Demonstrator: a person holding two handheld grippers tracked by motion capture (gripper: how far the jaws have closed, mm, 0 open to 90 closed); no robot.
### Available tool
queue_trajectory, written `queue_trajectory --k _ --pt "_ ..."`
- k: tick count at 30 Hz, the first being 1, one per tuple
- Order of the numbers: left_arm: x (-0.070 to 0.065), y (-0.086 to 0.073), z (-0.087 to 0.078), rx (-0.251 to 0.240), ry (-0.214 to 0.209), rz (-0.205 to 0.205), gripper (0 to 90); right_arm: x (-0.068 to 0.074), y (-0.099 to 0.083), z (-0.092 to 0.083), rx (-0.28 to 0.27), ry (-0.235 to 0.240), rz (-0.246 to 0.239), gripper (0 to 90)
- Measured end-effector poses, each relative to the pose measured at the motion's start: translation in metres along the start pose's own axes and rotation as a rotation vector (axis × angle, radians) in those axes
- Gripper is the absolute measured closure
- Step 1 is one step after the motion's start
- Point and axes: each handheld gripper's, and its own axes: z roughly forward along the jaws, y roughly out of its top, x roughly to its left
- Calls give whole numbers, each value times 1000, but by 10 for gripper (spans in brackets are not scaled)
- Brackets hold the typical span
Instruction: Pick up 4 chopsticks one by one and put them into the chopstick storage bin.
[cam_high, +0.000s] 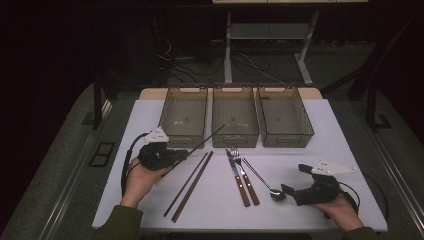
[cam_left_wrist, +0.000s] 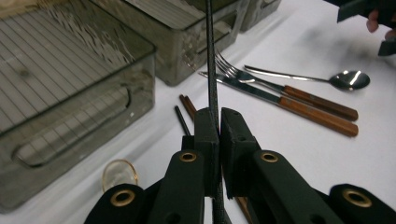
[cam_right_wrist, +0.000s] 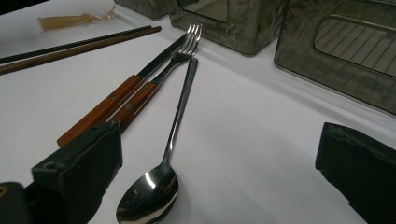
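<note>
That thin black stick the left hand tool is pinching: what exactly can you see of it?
The black chopstick is a long, slim, dark rod with a faintly textured, matte surface, seemingly plastic or lacquered wood. The left gripper has its two black jaws shut on it partway along its length, holding it lifted off the white table. It slants up and away, its far tip reaching toward the middle bin. Nothing else appears to touch it.

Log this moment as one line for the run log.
left gripper: shut on black chopstick, lifted | right gripper: open beside spoon | bins: empty
</note>
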Motion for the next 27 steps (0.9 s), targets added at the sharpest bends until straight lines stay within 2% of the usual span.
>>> queue_trajectory --k 18,27 --pt "17 22 14 -14 19 -5 853 -1 0 -2 -10 -4 7 8" --pt "32 35 20 -32 37 -63 853 -1 0 -3 -14 -5 10 8"
